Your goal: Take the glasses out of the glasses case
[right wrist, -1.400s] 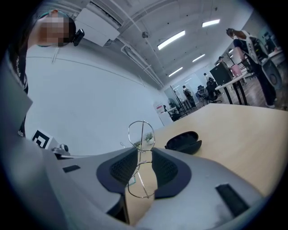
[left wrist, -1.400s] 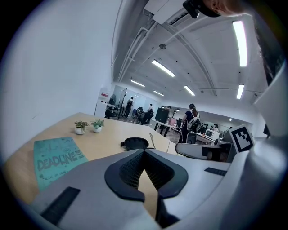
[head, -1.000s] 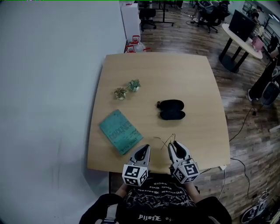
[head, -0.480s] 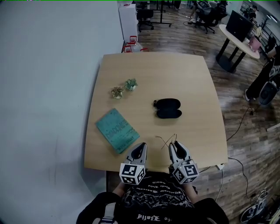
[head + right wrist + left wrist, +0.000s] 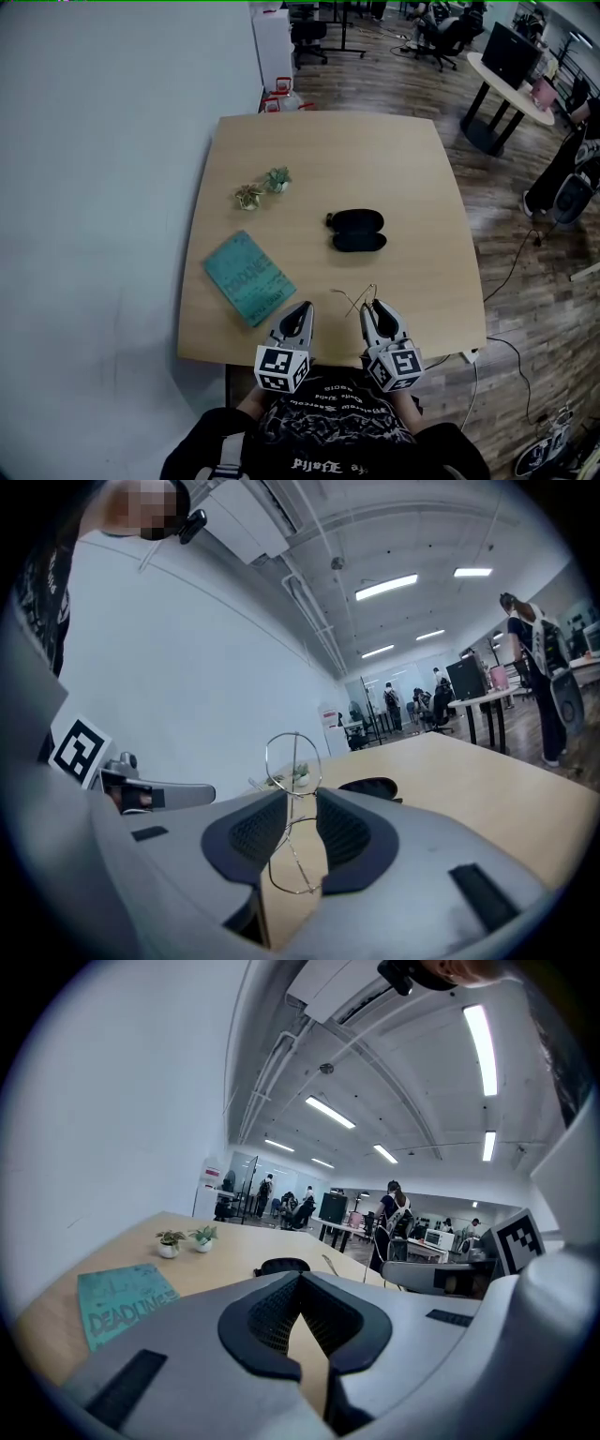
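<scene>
Black glasses case [image 5: 358, 231] open on the table [image 5: 412, 159], glasses [image 5: 292, 761] in right claw [image 5: 300, 806]

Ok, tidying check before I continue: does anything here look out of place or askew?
Nothing spilled or damaged. The thin wire-framed glasses are out of the black oval case, clamped edge-on in the right tongs, one lens ring poking up above them. The teal book lies skewed to the light wooden table's edges.
</scene>
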